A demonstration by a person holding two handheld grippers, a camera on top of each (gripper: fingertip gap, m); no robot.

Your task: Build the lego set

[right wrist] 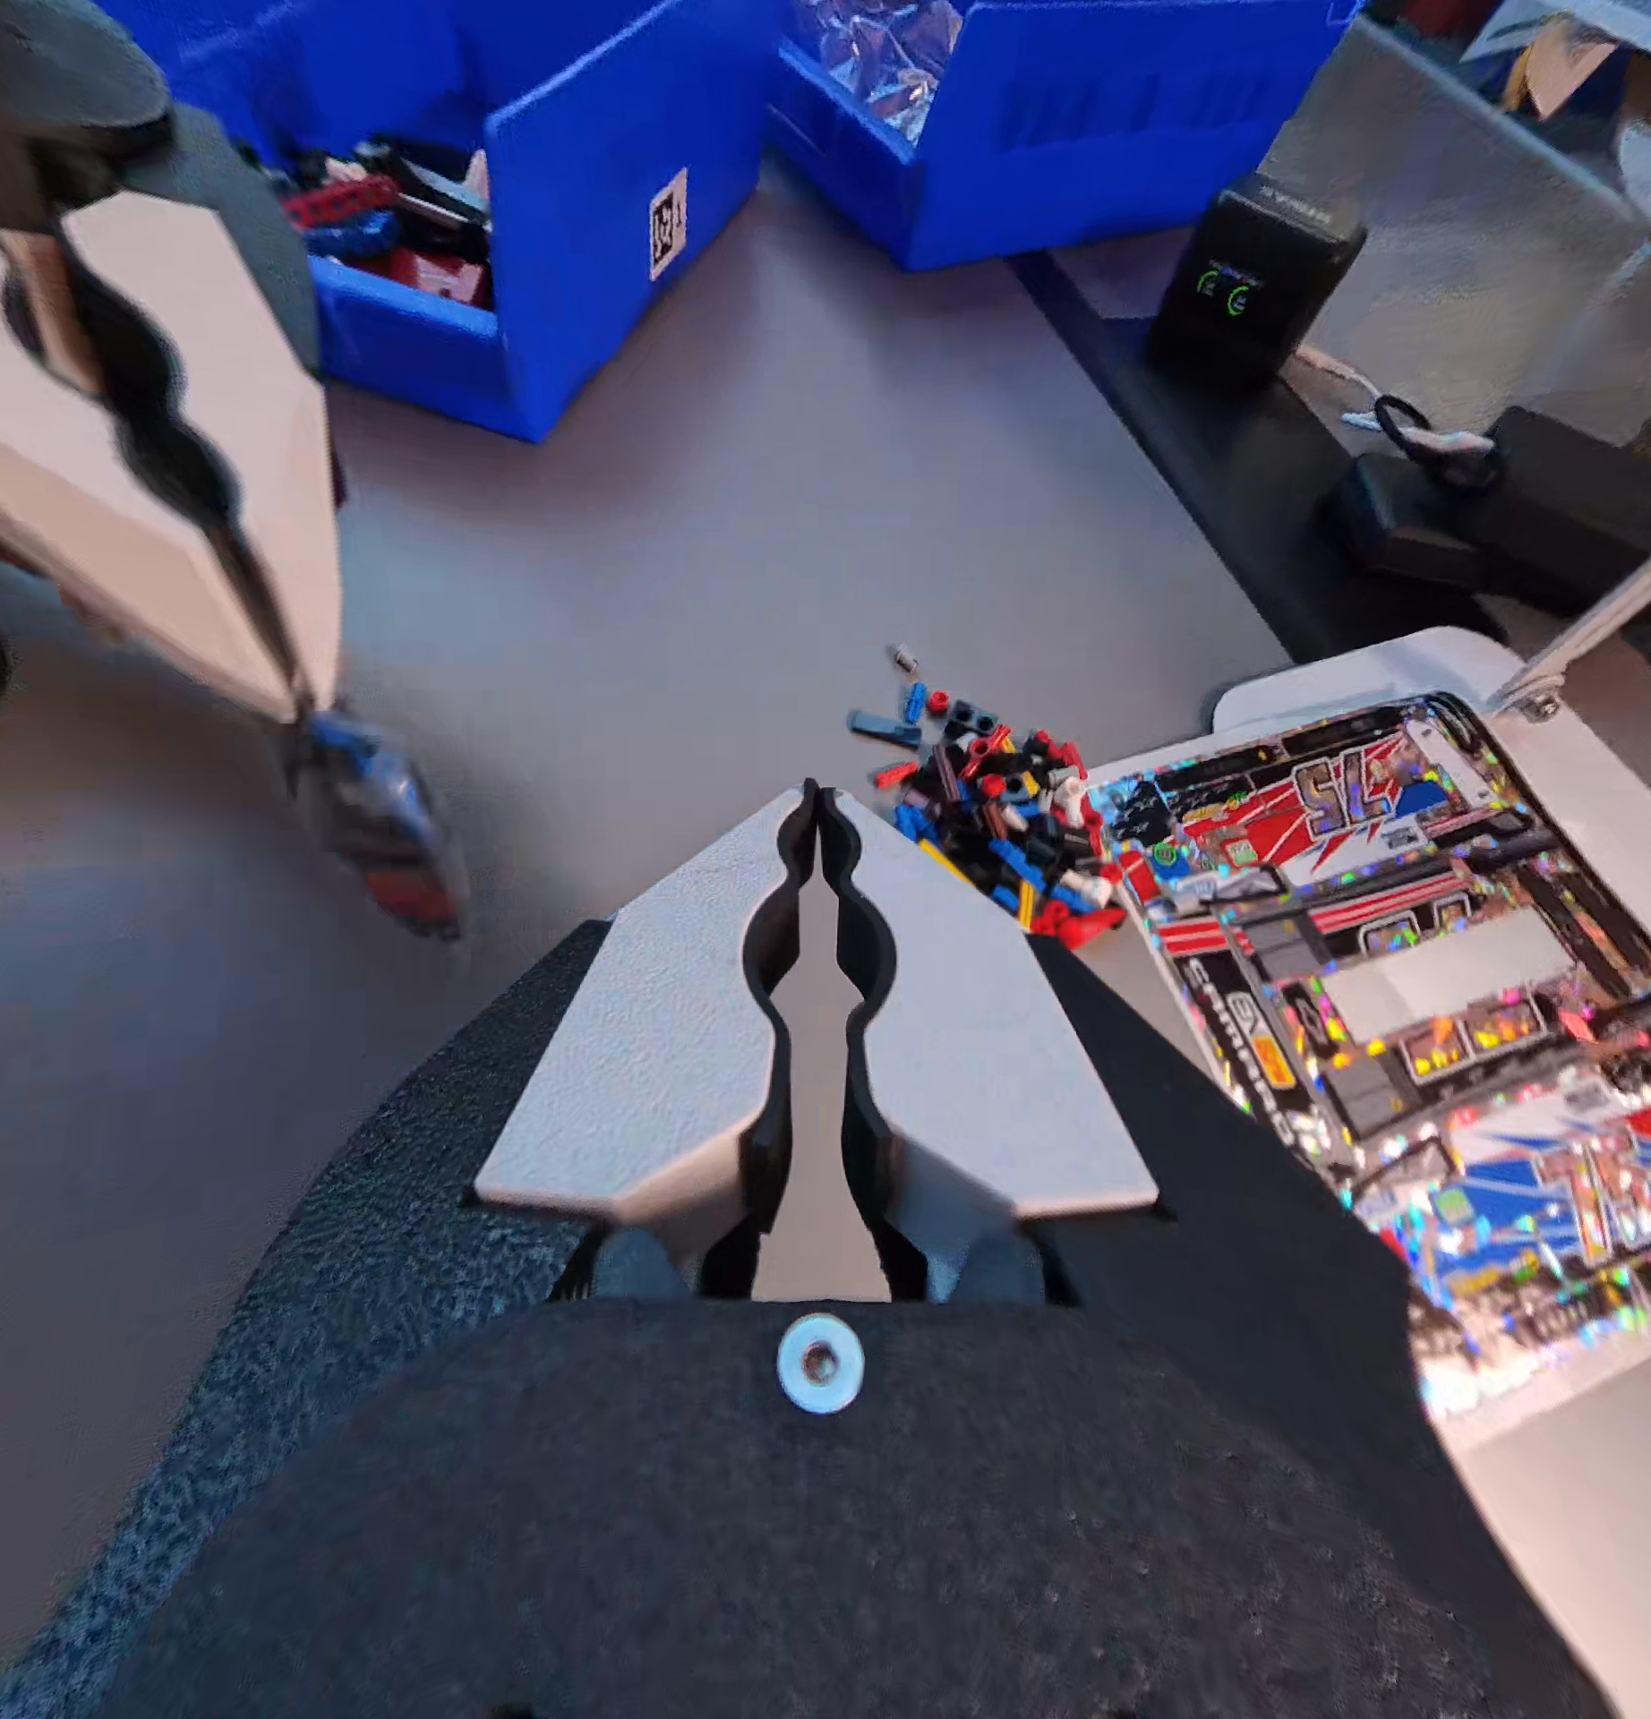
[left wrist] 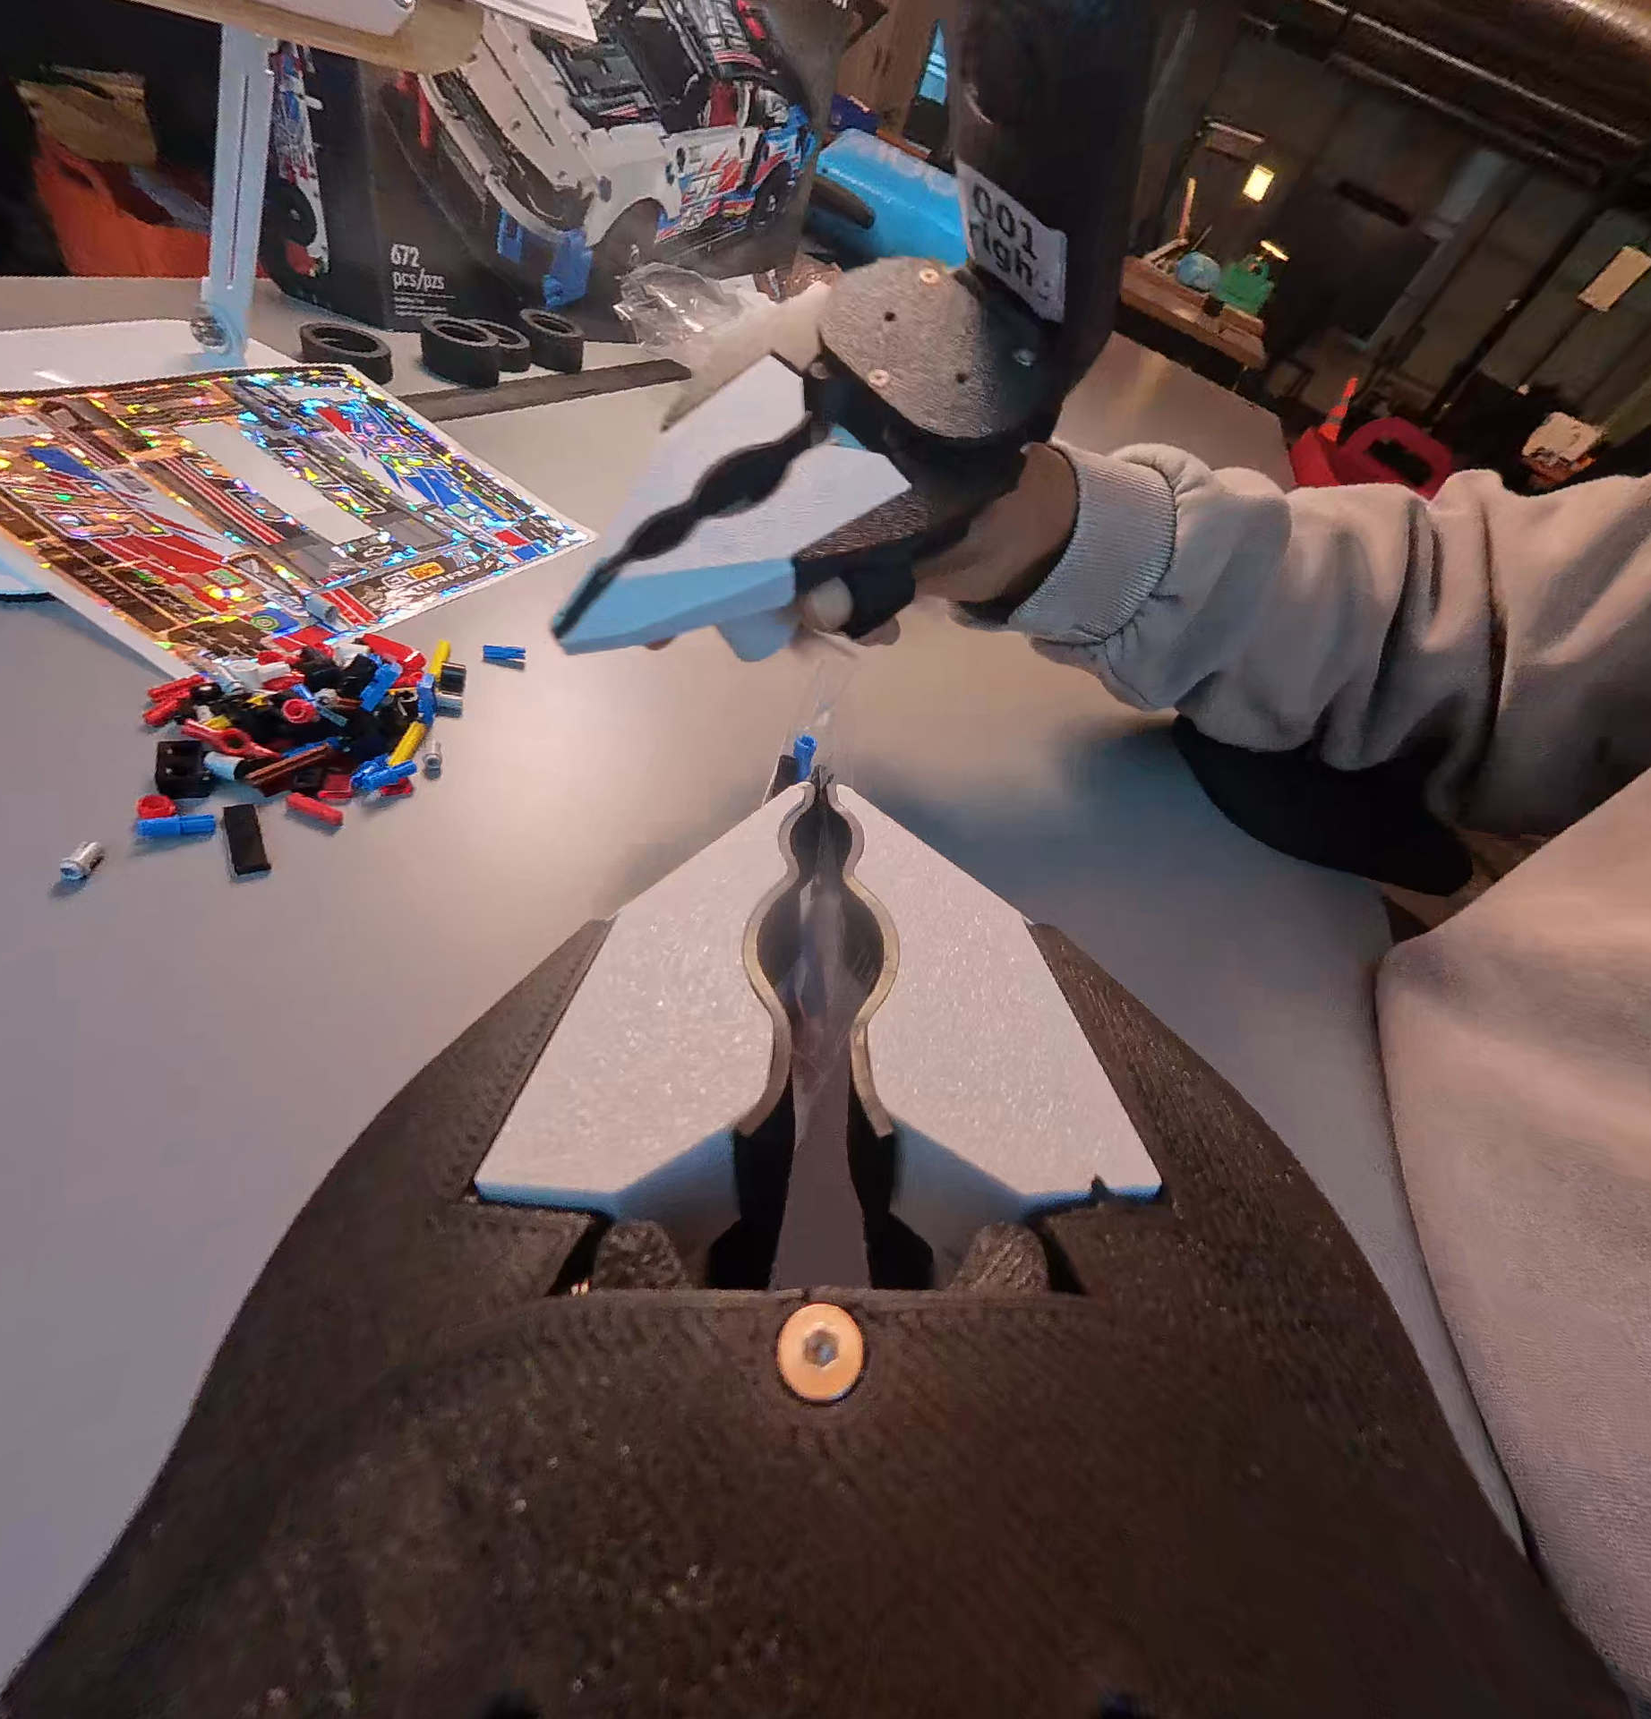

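The left gripper (left wrist: 820,791) is pinched on a clear plastic parts bag (right wrist: 380,819) hanging above the desk (left wrist: 245,1070) — flimsy, slippery, near weightless, so grab near its top edge. The right gripper (right wrist: 814,792) is closed on nothing. The loose brick pile (left wrist: 292,726) lies beside the sticker sheet (left wrist: 245,493).

Bright, even overhead light. The holographic sticker sheet (right wrist: 1417,1051) throws rainbow glare. Strong fisheye bending curves the edges. In the right wrist view, the left gripper (right wrist: 292,693) and its plastic bag (right wrist: 385,819) smear with motion blur.
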